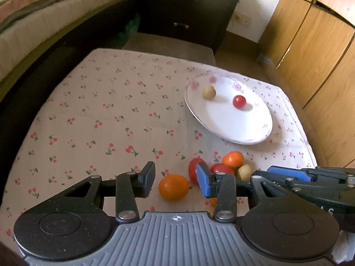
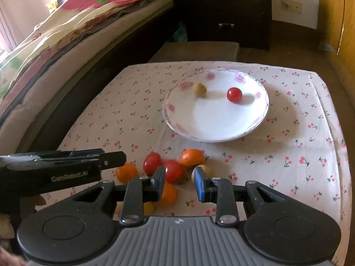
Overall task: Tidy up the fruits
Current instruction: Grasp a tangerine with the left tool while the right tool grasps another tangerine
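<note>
A white floral plate holds a red tomato and a tan round fruit. A cluster of loose fruits lies near the table's front: an orange one, red tomatoes, another orange, a tan fruit. My left gripper is open and empty, with the orange fruit between its fingers. My right gripper is open and empty, just above the cluster.
The table wears a cherry-print cloth. A bed runs along the left. A dark drawer chest stands behind, and wooden cabinets are on the right.
</note>
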`<state>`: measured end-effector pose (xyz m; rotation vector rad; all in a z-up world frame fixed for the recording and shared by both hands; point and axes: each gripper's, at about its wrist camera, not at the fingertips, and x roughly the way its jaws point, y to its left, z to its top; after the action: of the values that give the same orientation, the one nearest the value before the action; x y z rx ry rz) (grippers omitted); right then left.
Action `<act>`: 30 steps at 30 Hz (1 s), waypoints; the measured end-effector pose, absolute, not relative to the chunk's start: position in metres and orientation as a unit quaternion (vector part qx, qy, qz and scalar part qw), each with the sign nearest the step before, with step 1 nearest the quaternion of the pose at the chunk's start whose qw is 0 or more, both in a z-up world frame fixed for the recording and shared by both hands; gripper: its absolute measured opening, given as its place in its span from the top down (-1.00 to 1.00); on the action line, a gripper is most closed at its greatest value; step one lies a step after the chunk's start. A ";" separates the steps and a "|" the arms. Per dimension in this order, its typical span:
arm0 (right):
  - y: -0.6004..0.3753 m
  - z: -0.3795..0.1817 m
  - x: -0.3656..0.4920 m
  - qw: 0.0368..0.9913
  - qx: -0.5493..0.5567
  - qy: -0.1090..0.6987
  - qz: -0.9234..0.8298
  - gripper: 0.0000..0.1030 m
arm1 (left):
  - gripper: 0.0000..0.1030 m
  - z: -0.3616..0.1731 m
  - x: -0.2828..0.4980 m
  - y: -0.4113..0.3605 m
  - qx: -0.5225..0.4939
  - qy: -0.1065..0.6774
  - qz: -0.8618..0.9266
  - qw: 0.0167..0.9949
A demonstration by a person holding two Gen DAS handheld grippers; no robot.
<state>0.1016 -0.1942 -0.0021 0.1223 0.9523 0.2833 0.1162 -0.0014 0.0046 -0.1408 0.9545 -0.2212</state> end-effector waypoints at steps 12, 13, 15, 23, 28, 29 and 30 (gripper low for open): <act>-0.194 -0.011 0.107 0.869 0.064 0.471 0.134 0.34 | -0.04 -0.019 0.124 -0.013 -0.053 0.485 -0.102 0.867; -0.194 -0.012 0.107 0.869 0.064 0.473 0.134 0.33 | -0.04 -0.020 0.125 -0.013 -0.053 0.487 -0.100 0.866; -0.193 -0.013 0.107 0.867 0.063 0.475 0.135 0.33 | -0.12 -0.024 0.127 -0.014 -0.053 0.491 -0.100 0.864; -0.187 -0.016 0.108 0.861 0.070 0.483 0.141 0.33 | 0.14 -0.027 0.125 -0.011 -0.040 0.497 -0.094 0.862; -0.178 -0.024 0.110 0.854 0.068 0.497 0.139 0.33 | 0.15 -0.026 0.121 -0.004 -0.047 0.495 -0.088 0.863; -0.177 -0.026 0.111 0.852 0.071 0.500 0.141 0.33 | 0.15 -0.025 0.121 -0.001 -0.052 0.495 -0.087 0.863; -0.176 -0.027 0.112 0.849 0.074 0.502 0.143 0.33 | 0.15 -0.024 0.121 0.001 -0.056 0.495 -0.086 0.863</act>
<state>0.1117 -0.1756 -0.0272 0.1569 1.0583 0.3018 0.1213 0.0013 -0.0245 -0.1176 1.0388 -0.1809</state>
